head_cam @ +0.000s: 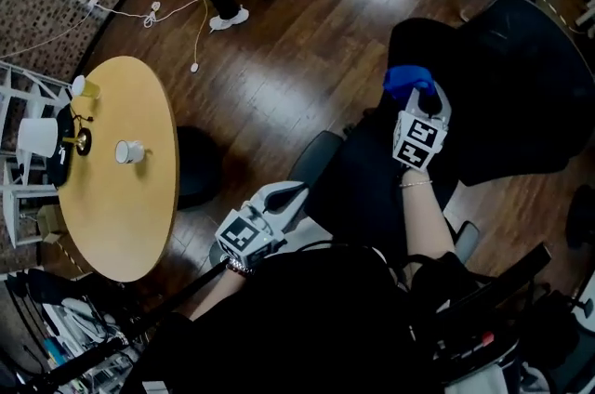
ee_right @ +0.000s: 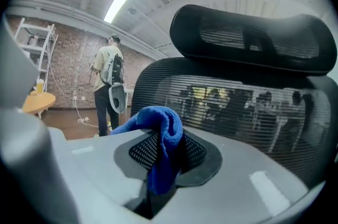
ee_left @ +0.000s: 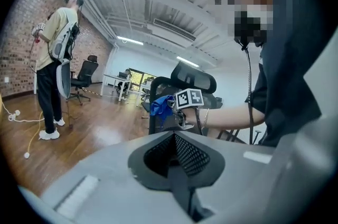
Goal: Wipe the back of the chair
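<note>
Right gripper fingers pinch blue cloth by chair back; left gripper fingers together

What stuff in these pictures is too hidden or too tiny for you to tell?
- Whether the blue cloth touches the chair back: head view, the right gripper covers that spot.
- The chair's legs: head view, under the chair; left gripper view, behind the left gripper.
- Small things at the table's left edge: head view, too tiny to name.
</note>
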Available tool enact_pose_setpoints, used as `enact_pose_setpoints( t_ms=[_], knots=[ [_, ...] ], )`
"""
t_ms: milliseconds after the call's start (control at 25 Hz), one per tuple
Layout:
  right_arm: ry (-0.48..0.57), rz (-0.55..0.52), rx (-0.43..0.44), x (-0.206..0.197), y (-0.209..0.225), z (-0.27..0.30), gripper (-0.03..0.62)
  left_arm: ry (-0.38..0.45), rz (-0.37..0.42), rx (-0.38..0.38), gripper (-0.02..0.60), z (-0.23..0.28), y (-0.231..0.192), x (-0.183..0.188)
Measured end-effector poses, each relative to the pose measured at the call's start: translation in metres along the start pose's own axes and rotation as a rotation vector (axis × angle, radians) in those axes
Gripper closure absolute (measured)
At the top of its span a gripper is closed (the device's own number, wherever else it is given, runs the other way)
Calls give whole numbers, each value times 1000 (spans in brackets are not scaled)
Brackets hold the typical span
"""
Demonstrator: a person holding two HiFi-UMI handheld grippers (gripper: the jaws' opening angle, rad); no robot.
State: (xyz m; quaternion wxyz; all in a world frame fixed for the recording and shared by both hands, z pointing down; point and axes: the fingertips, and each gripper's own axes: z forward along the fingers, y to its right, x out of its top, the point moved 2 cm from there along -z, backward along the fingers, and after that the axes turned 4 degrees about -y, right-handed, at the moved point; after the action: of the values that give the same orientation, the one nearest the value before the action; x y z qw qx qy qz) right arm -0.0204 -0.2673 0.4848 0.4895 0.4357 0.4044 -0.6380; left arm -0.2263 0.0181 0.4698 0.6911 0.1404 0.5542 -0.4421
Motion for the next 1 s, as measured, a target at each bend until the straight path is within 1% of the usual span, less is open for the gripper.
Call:
enact_pose_setpoints(
  t_ms=[120,320,400,600,720,800,920,1000],
  knots=[
    [-14,-72,-57,2,24,-12,514,17,-64,-63,577,15,8,9],
    [-38,-85,-150,-9,93,-41,513,-20,-105,-133,577,44,32,8],
    [-52,-82,-198,-20,123,-59,513,-35,-107,-169,577,56,43,7],
    [-62,-85,-288,-42,187,-99,513,-105,-71,-264,577,89,78,1],
    [-81,-62,-334,-57,231,-122,513,-117,-72,-305,577,115,109,0],
    [-109,-62,-369,-69,258,-138,513,-128,-87,-332,577,130,129,-4],
    [-152,-98,-384,-80,291,-154,511,-130,-118,-359,577,149,155,-11],
    [-167,-136,-367,-82,306,-160,508,-112,-110,-374,577,158,174,-9]
  ],
)
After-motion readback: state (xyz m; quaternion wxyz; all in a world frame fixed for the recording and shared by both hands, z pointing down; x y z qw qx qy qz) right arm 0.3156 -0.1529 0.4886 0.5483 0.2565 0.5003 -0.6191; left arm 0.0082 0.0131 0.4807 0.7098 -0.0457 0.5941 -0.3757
